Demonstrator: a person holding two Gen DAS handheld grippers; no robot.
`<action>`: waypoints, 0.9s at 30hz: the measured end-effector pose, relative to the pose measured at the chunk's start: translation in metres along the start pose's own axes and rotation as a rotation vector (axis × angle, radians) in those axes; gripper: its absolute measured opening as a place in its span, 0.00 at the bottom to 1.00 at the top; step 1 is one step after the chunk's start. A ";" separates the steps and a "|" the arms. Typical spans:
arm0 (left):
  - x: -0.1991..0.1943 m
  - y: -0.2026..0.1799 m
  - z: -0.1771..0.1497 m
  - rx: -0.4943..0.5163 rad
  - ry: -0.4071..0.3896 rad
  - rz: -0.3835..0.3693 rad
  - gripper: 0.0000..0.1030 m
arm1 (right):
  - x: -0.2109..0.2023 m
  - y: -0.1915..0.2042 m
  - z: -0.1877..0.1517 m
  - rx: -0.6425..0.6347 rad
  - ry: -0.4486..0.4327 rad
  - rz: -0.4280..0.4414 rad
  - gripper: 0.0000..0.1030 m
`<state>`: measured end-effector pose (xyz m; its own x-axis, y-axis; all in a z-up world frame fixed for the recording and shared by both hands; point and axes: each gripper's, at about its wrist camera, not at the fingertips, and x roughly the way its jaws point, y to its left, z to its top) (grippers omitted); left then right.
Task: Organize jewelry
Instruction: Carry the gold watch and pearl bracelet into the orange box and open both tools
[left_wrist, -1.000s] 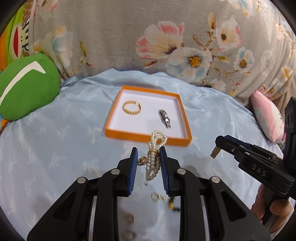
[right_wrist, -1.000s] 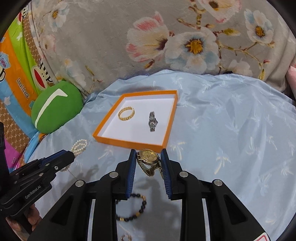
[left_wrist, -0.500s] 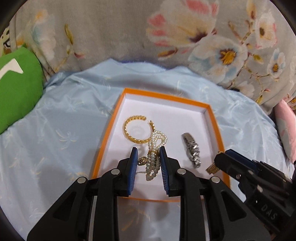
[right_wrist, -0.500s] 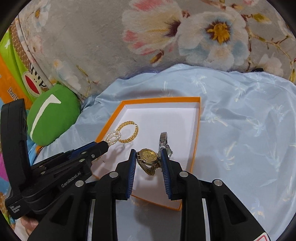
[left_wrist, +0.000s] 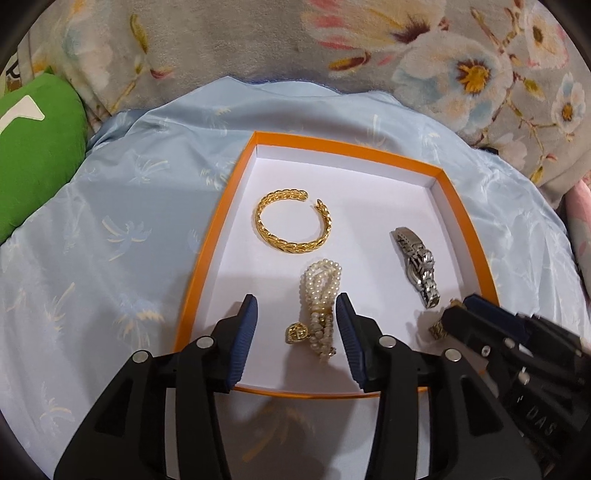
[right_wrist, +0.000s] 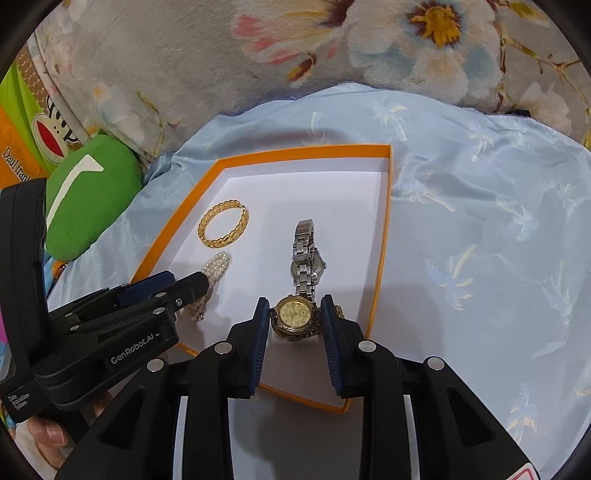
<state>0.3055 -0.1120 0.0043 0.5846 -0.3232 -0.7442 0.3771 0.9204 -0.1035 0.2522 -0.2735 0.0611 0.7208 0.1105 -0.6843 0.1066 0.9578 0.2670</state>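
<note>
A pale blue sheet (left_wrist: 110, 229) carried an orange tray (left_wrist: 236, 177) with a white floor. The left claw (left_wrist: 293, 328) stood released, its pads clear of the pearl bracelet (left_wrist: 321, 288) lying on the tray floor between them. The right claw (right_wrist: 294, 321) was clenched on a gold watch (right_wrist: 293, 314) over the tray's near corner. A gold bangle (left_wrist: 291, 225) and a silver watch (left_wrist: 417, 266) lay farther in.

Right tongs (right_wrist: 294, 322) gripping gold-faced wristwatch (right_wrist: 294, 314) over orange-rimmed white tray (right_wrist: 384, 236), just nearside of silver metal wristwatch (right_wrist: 306, 258).
</note>
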 end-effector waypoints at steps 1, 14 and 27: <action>-0.001 -0.001 -0.003 0.010 0.002 0.003 0.41 | -0.001 -0.002 0.000 0.000 0.000 -0.005 0.25; -0.029 0.001 -0.013 -0.055 -0.030 -0.039 0.43 | -0.044 0.010 -0.005 -0.031 -0.081 -0.040 0.44; -0.147 0.031 -0.074 -0.084 -0.160 -0.001 0.58 | -0.140 0.021 -0.102 -0.044 -0.109 -0.099 0.44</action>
<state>0.1786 -0.0204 0.0616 0.6933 -0.3491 -0.6305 0.3206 0.9329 -0.1640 0.0841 -0.2419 0.0930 0.7784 -0.0127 -0.6276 0.1530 0.9735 0.1701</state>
